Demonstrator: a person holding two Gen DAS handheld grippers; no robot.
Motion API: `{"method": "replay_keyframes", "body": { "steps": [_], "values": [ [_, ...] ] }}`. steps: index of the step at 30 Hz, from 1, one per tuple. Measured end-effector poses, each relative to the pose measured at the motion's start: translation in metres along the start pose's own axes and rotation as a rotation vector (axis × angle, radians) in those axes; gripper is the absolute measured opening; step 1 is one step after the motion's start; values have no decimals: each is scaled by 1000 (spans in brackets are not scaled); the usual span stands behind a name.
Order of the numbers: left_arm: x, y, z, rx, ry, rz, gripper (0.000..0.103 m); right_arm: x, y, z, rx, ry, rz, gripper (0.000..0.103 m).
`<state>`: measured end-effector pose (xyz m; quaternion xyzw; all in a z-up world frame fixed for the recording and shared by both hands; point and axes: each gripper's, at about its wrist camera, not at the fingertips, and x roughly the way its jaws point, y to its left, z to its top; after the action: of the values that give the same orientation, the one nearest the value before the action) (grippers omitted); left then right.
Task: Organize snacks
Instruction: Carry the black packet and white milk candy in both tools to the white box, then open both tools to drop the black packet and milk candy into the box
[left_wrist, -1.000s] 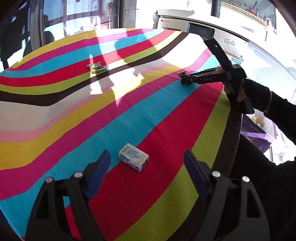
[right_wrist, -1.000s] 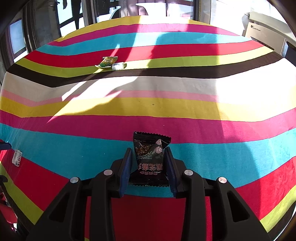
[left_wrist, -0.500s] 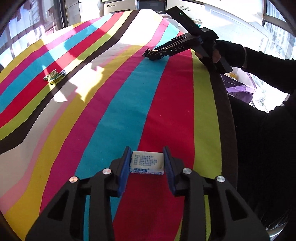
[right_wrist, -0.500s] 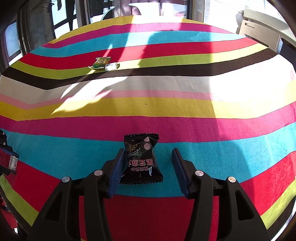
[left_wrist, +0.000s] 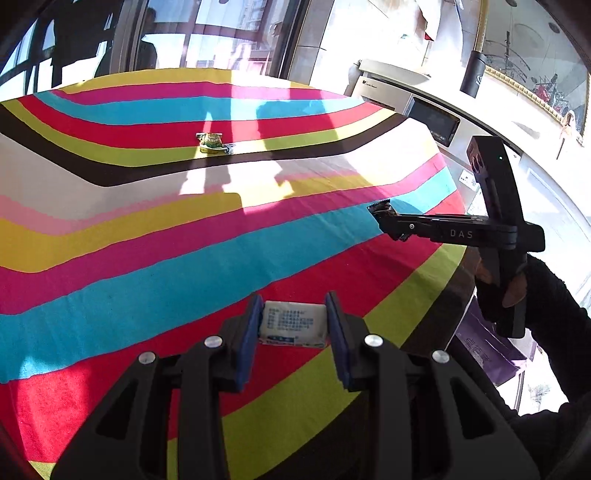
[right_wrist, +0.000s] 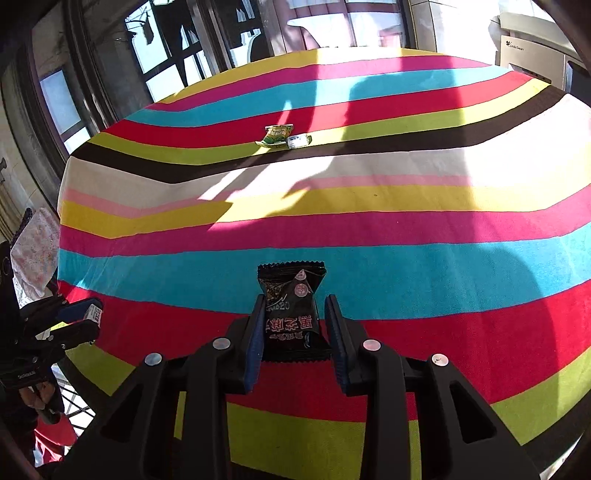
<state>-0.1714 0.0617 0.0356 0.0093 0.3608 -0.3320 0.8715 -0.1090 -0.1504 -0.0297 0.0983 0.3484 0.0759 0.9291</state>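
The left gripper (left_wrist: 291, 325) is clamped on a white pack (left_wrist: 292, 324), one pad on each short end, so the pack lies crosswise between the jaws with its printed face up; judged from this, the end-on hold keeps the flat pack from pivoting during carry. The right gripper (right_wrist: 293, 325) has just been closing, and its pads now pinch a black pack (right_wrist: 291, 310) at the waist, the crimped top edge projecting toward 12 o'clock beyond the fingertips. In the left wrist view the right gripper appears at 3 o'clock, side-on, with the black pack's tip protruding from its nose. In the right wrist view the left gripper sits at 9 o'clock with a sliver of the white pack visible between its pads. Both loads appear raised off the striped cloth (right_wrist: 406, 258), though contact cannot be excluded. At 12 o'clock, well apart from both grippers, a green pack (right_wrist: 275, 134) and a small white pack (right_wrist: 298, 140) lie touching on the lime stripe. This pair probably marks the collection point, which would explain why both held packs face that way.
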Motion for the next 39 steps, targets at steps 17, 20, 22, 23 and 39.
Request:
{"method": "replay_keyframes", "body": {
  "steps": [17,20,22,23,39],
  "values": [
    [32,-89,35,14,23,-301,35,-111,-22,-80,2,-12,-55,31],
    [44,-121,42,64,43,-357,35,-128,-47,-100,78,-23,-89,31],
    [52,-143,45,98,57,-394,35,-140,-60,-112,124,-33,-114,31],
    [56,-155,46,117,64,-414,35,-145,-67,-118,147,-38,-122,31],
    [114,-314,30,343,218,-687,35,-206,-148,-191,425,-114,-305,32]
  ]
}}
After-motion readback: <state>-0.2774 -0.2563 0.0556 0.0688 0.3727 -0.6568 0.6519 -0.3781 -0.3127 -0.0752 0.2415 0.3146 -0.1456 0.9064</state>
